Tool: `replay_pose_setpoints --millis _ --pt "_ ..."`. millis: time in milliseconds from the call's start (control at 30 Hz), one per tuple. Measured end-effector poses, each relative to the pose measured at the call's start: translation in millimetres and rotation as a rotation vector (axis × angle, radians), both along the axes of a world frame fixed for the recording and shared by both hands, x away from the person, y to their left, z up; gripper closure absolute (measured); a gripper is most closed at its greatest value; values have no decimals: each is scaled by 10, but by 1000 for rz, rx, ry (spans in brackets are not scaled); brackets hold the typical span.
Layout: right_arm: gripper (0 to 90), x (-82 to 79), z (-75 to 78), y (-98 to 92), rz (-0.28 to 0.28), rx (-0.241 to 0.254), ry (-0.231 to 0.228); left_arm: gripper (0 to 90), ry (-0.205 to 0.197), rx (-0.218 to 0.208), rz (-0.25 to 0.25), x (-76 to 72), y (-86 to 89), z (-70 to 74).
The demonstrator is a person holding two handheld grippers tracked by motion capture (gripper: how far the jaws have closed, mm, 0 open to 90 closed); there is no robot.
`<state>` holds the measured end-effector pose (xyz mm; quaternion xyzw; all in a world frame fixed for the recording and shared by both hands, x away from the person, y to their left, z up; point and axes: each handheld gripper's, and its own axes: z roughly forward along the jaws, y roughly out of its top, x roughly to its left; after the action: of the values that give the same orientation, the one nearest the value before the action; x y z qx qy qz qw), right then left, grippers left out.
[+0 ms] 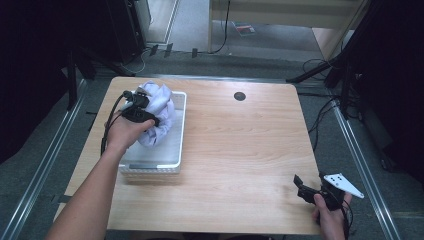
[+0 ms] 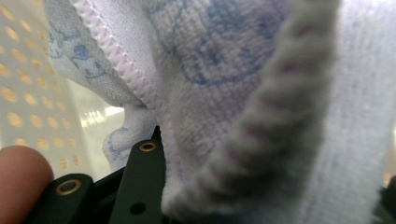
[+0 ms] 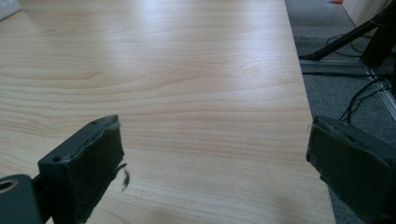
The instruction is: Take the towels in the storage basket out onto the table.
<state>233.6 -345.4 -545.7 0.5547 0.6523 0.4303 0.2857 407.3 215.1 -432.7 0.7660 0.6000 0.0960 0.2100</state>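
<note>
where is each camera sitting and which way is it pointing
High view: above the person's side, facing forward and down on the table; both forearms, left gripper and right gripper show.
Left gripper view: on the left gripper, facing the towel pinched between its jaws; a fingertip shows.
Right gripper view: on the right gripper, facing across bare table, jaws apart.
Shared: towel and white basket in high and left views.

Left gripper [image 1: 142, 111] — jaw tips buried in the bunched pale lilac terry cloth [image 1: 159, 112], contact unseen from the high view. In the left gripper view the cloth [image 2: 243, 93] is blurred and covers the right-hand jaw. White perforated plastic basket [image 1: 150, 167] — floor partly hidden under cloth.
</note>
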Motion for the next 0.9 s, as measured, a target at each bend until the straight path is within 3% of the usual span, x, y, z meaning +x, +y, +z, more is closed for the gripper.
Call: replay_pose_setpoints --millis 333,600,900 --pt "38 -1 0 1 -1 0 0 619 -45 -2 -6 -4 -36 366" --pt "39 -2 0 1 -1 -1 -2 618 -80 -5 -29 10 -192 644" --pt "38 -3 0 1 3 -1 -3 618 -79 -27 -73 35 -469 674"
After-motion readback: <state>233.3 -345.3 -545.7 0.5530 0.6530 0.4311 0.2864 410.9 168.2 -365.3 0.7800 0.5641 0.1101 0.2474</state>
